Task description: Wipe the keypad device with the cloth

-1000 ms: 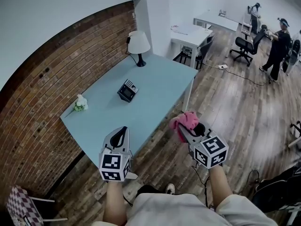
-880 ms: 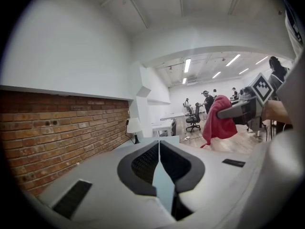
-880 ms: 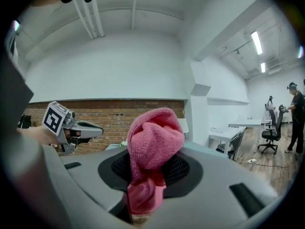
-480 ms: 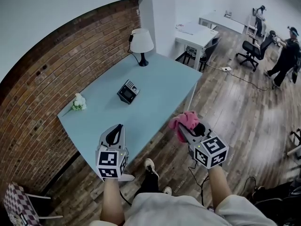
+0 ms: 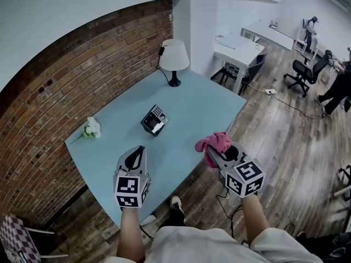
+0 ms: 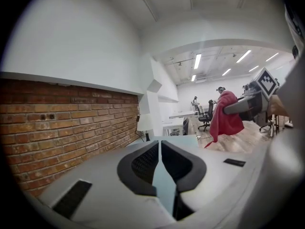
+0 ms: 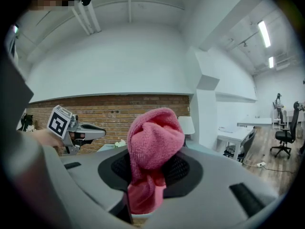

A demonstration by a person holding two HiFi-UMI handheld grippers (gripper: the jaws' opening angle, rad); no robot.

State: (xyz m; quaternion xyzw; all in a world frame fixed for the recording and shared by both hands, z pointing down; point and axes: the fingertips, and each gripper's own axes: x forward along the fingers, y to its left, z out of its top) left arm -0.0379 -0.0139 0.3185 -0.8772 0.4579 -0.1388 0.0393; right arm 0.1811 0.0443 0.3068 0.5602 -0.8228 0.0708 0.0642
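Observation:
The dark keypad device (image 5: 154,119) lies mid-way along the pale blue table (image 5: 203,103), well ahead of both grippers. My left gripper (image 5: 138,151) hangs over the table's near edge. Its jaws have just been opening and stand a narrow slit apart with nothing between them (image 6: 159,144). My right gripper (image 5: 211,149) is shut on a bunched pink cloth (image 5: 216,142), beside the table's near corner and above the wooden floor. The cloth (image 7: 155,142) fills the jaws in the right gripper view and hides the fingertips. The left gripper view shows the cloth (image 6: 225,116) at its right.
A white lamp (image 5: 174,56) stands at the table's far end and a small bunch of white flowers (image 5: 91,129) at its left edge by the brick wall (image 5: 82,75). White desks (image 5: 236,48), office chairs and people are at the far right. A chequered chair (image 5: 16,237) sits bottom left.
Both grippers have moved forward toward the table, which now looks nearer. The left gripper's tips have come over the table's near edge. The cloth stays gripped.

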